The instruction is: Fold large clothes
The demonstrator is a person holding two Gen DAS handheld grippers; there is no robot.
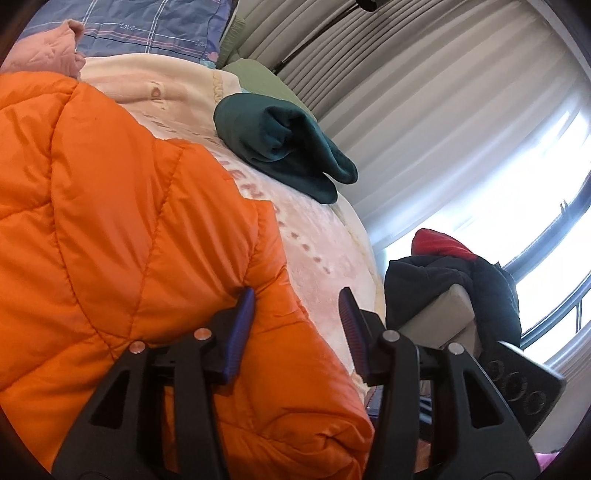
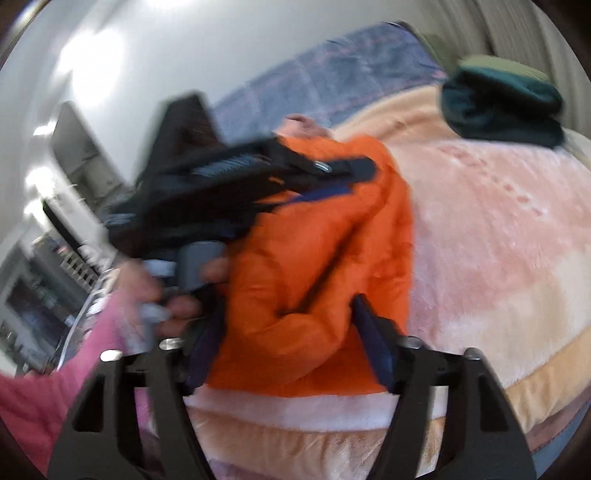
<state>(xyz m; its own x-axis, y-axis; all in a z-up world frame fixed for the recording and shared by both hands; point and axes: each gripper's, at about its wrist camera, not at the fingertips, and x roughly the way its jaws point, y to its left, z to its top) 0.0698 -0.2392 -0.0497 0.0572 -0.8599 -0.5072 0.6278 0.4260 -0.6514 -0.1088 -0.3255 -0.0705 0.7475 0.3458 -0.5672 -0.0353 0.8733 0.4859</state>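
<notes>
An orange puffer jacket [image 1: 110, 221] lies on the pink and cream blanket [image 1: 314, 236] of a bed. My left gripper [image 1: 297, 299] is open just over the jacket's right edge, its left finger touching the orange fabric. In the blurred right wrist view the jacket [image 2: 314, 258] lies bunched on the blanket [image 2: 498, 240]. My right gripper [image 2: 288, 306] is open with the jacket's near edge between its fingers. The left gripper [image 2: 347, 173] also shows there, held by a hand in a pink sleeve, over the jacket's far part.
A folded dark green garment [image 1: 280, 144] sits on the blanket beyond the jacket, also in the right wrist view [image 2: 502, 107]. Dark and red clothes [image 1: 450, 280] are piled on a chair by the window. A blue plaid pillow [image 1: 147, 26] and pink quilt [image 1: 48, 48] lie at the bed's head.
</notes>
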